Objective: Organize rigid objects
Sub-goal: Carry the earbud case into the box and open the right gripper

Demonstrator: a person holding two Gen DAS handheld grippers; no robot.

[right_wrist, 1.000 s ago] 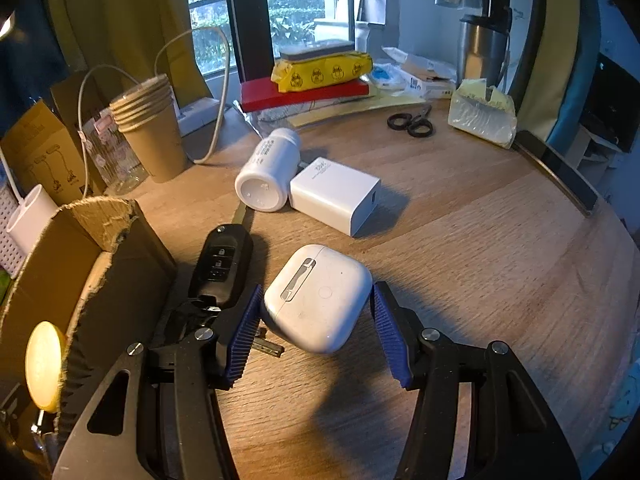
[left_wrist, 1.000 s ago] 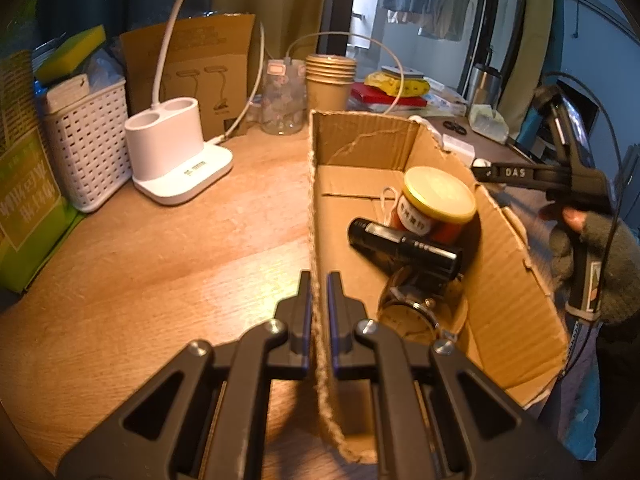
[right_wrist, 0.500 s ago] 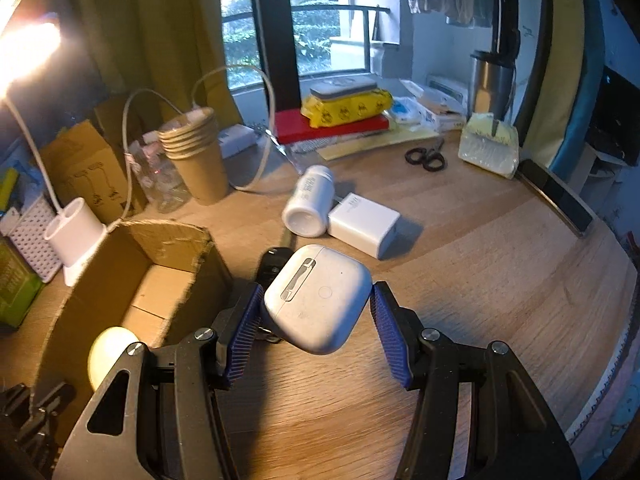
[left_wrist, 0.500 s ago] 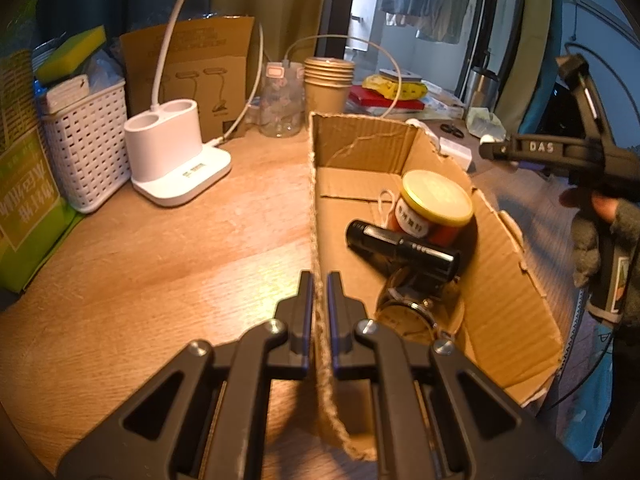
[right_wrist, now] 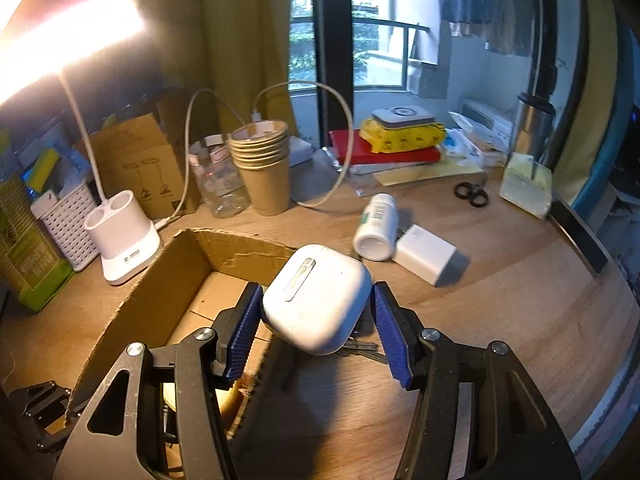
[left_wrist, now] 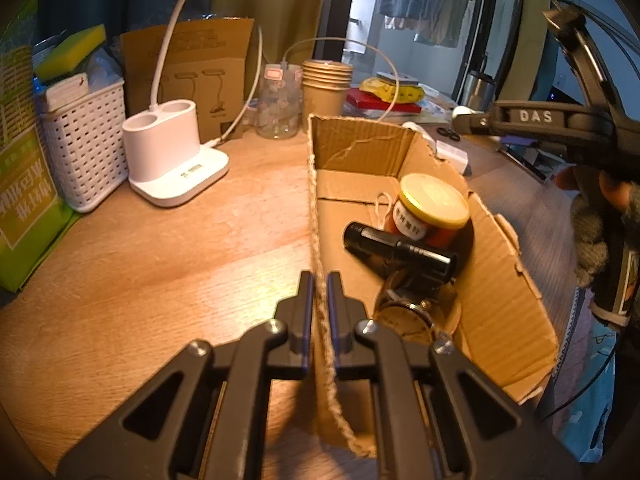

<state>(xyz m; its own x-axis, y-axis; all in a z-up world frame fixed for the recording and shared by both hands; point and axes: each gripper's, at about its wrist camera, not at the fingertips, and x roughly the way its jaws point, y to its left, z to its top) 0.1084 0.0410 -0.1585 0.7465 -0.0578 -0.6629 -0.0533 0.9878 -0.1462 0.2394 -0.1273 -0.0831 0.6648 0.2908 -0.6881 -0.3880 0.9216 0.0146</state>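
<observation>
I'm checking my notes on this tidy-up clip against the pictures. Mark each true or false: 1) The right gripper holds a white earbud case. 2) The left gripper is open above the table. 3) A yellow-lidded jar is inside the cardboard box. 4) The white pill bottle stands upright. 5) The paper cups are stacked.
1) True: the right gripper is shut on the white earbud case.
2) False: the left gripper is shut on the wall of the cardboard box.
3) True: the yellow-lidded jar sits inside.
4) False: the white pill bottle lies on its side.
5) True: the paper cups are nested in one stack.
</observation>
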